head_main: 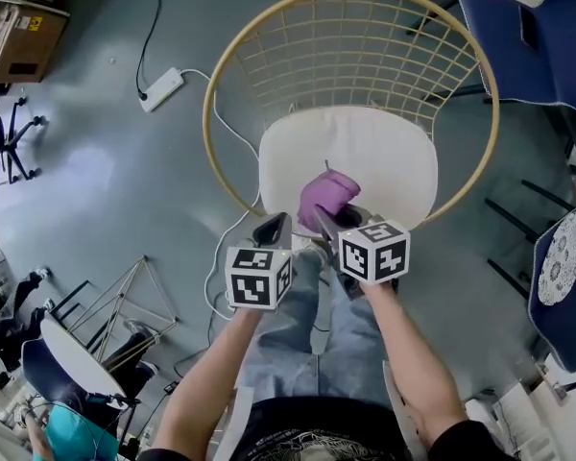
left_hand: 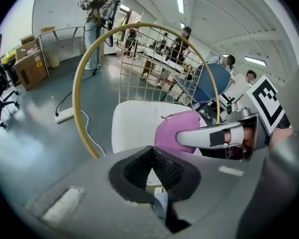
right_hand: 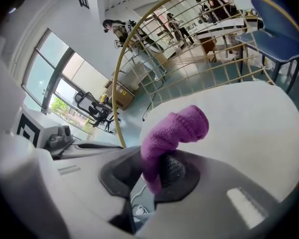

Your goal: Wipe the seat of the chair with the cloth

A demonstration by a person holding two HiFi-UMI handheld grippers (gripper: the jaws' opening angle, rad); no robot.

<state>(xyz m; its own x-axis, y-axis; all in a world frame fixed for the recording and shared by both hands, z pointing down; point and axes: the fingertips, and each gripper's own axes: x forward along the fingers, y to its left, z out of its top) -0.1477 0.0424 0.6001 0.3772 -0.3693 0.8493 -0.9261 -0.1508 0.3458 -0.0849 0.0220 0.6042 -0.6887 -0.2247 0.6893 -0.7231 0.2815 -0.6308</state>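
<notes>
Trainee: Cloth [head_main: 328, 198] placement first. Where does it sit?

Supervisor: It is pinched in the right gripper [head_main: 323, 223], whose jaws are clamped on its lower end. The rest bunches up and pokes out ahead of the tips, toward 12 o'clock. In the head view the purple wad lies over the 6 o'clock edge of the white seat [head_main: 394, 161], the side nearest the person.

Trainee: Is it touching the cushion?

Supervisor: I can't tell. The right gripper view shows the wad standing above the jaws with the seat spread beyond it, but the contact line is hidden.

Trainee: Why hold it by one end like that?

Supervisor: My guess is that a loose bundle ahead of the jaws gives a soft pad to drag and spares the upholstery from the hard fingertips. Starting at the near edge would let strokes run toward the wire backrest [head_main: 346, 56] at 12 o'clock.

Trainee: And the left gripper [head_main: 272, 229]?

Supervisor: Its jaws are together with nothing between them. It hangs just beside the right one, at about 8 o'clock from the cloth, by the seat's front rim. It looks parked, out of the wiping path.

Trainee: How far along is the job?

Supervisor: I'd judge the wiping is at its start or barely under way. The cushion shows no marks either way.
</notes>
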